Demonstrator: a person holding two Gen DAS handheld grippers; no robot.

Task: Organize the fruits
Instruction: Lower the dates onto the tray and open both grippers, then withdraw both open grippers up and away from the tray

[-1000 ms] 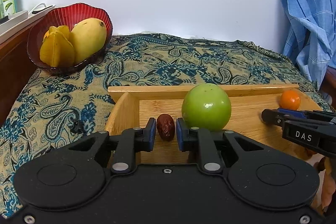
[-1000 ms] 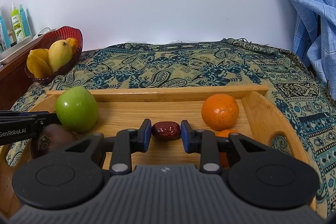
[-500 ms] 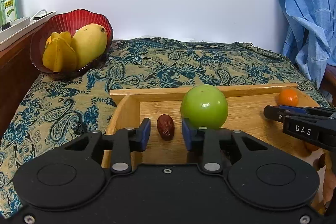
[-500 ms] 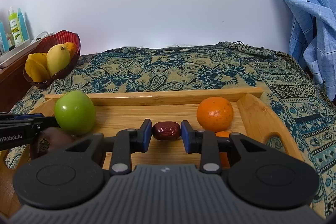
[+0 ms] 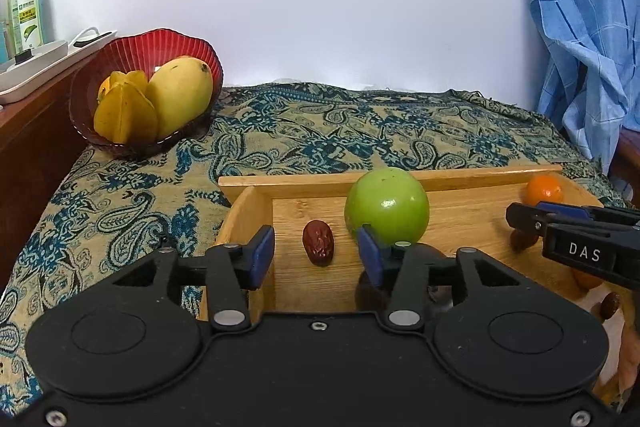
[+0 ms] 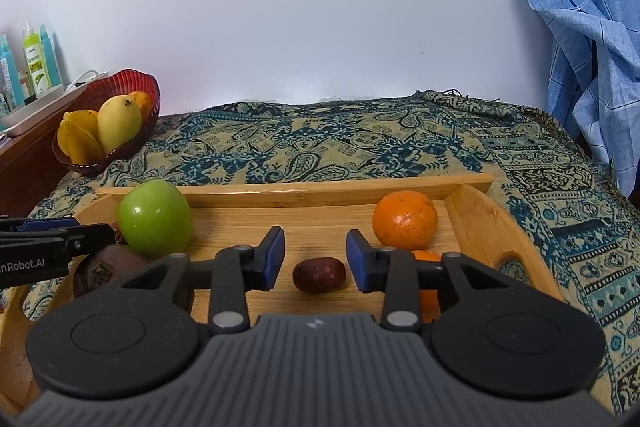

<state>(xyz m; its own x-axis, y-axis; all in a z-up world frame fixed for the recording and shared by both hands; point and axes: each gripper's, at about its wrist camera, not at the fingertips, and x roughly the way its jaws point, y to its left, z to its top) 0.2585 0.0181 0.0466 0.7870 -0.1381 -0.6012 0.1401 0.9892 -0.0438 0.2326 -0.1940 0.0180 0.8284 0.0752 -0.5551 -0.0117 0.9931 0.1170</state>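
Grippers both apart, holding nothing. Left gripper jaws spread w/ a red date lying between them on the wooden tray floor, not touched; its left finger hangs over the tray's left wall, right finger just in front of the green apple. Right gripper also wide, a second date on the tray floor between the pads w/ gaps both sides. Orange sits behind the right finger, near the tray's right wall; a smaller orange fruit is partly hidden under that finger. Dark brown fruit sits below the apple at tray's left end. Mid-tray floor bare. Red bowl w/ mango and starfruit stands well apart on the patterned cloth, far left.
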